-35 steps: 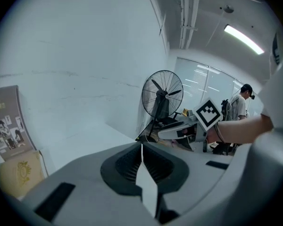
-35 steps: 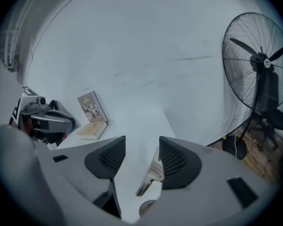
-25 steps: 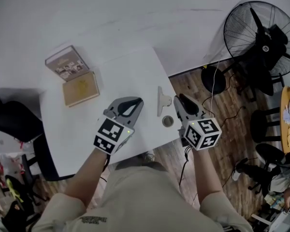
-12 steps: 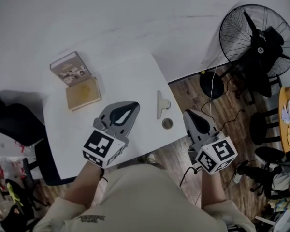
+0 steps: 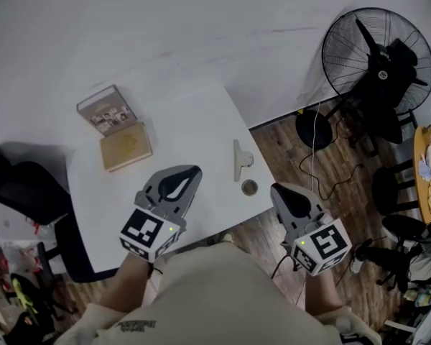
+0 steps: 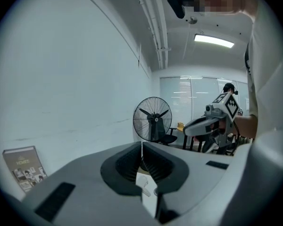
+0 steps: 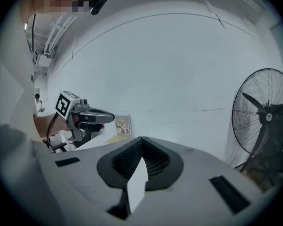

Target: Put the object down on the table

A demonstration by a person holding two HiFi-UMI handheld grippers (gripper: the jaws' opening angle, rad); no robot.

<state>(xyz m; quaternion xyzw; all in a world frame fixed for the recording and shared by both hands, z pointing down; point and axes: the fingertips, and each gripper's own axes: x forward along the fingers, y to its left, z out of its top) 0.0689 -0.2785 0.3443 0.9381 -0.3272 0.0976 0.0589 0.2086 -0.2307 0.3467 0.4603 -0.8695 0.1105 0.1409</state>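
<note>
White desk (image 5: 201, 121) carries the pale clip (image 5: 241, 158), which I judge to be the task's thing. It lies near the right edge, beside a small round piece (image 5: 250, 187). The left hand-held gripper (image 5: 194, 169) and the right hand-held gripper (image 5: 276, 187) are both closed and empty. The right one is just off that edge, so a careless swing could knock the clip to the floor (image 5: 330, 164).
</note>
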